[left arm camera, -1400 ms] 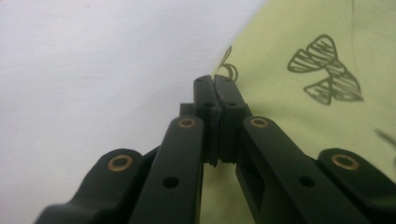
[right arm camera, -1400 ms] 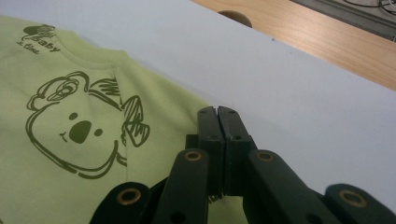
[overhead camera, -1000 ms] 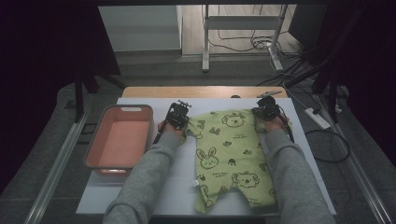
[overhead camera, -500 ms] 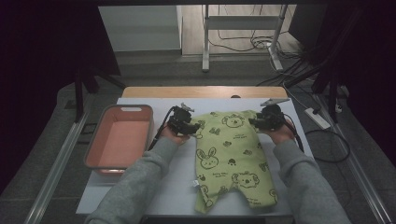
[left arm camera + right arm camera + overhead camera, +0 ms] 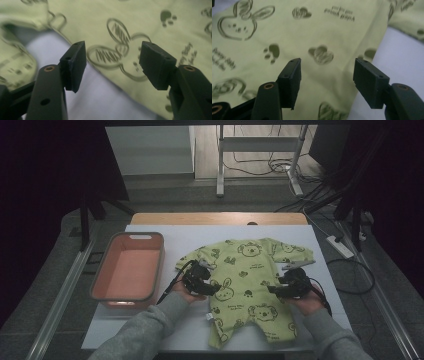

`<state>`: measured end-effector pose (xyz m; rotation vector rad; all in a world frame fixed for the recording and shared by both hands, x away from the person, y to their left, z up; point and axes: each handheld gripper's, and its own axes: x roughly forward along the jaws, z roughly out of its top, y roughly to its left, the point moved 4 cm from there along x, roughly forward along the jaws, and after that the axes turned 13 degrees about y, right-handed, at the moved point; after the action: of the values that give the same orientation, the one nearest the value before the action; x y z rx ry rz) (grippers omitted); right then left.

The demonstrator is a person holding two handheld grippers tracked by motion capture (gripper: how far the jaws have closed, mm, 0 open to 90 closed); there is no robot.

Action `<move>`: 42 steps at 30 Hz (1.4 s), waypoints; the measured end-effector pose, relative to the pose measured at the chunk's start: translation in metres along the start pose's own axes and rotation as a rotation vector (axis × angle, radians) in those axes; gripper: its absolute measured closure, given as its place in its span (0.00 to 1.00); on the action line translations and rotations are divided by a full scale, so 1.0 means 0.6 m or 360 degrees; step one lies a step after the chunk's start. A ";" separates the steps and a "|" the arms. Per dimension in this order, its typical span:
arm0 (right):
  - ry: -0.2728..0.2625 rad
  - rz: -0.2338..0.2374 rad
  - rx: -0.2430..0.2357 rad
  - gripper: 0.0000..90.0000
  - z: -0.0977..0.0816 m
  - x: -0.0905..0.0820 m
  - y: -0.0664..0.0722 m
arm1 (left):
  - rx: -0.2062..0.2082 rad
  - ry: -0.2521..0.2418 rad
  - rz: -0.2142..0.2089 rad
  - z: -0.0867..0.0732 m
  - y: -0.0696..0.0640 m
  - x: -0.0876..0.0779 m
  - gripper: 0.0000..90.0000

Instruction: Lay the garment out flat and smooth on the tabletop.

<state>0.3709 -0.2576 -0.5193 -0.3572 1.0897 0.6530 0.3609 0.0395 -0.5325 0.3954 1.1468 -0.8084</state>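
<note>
A lime-green baby romper [image 5: 250, 270] with animal prints lies flat on the white table [image 5: 165, 237], sleeves spread, legs toward me. My left gripper [image 5: 214, 289] hovers at its left waist edge, jaws pointing right. In the left gripper view the left gripper [image 5: 113, 62] is open over the romper [image 5: 150, 27] hem and a bunny print. My right gripper [image 5: 272, 290] is at the right waist edge, jaws pointing left. The right gripper [image 5: 328, 80] is open above the romper [image 5: 287, 32]. Both pairs of jaws have just been opening, and nothing is pinched between them.
A salmon-pink plastic tub [image 5: 127, 270] stands on the table left of the romper. A wooden strip [image 5: 215, 218] borders the table's far edge. Beyond it stand a metal frame [image 5: 220, 165] and floor cables [image 5: 345, 250] at the right.
Both hands have drawn back from the romper's sleeves toward me, down to its waist. Both grippers went from shut to open, and the sleeves now lie released on the table.
</note>
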 end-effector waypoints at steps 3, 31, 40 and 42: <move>0.0024 -0.0011 0.0002 0.41 -0.020 -0.001 0.005 | 0.0011 0.0027 -0.0001 -0.007 -0.008 0.010 0.38; 0.0037 -0.0137 -0.0001 0.96 -0.029 0.014 0.013 | 0.0119 0.0030 0.0095 -0.010 -0.015 0.032 0.94; -0.0031 -0.0158 -0.0006 0.95 0.036 0.024 0.000 | 0.0004 -0.0017 0.0104 0.010 0.037 0.021 0.94; -0.0031 -0.0161 0.0004 0.95 0.052 0.038 -0.007 | -0.0028 -0.0017 0.0095 0.013 0.050 0.027 0.94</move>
<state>0.4022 -0.2362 -0.5264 -0.4005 1.0472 0.5645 0.3908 0.0482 -0.5480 0.4086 1.1260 -0.7470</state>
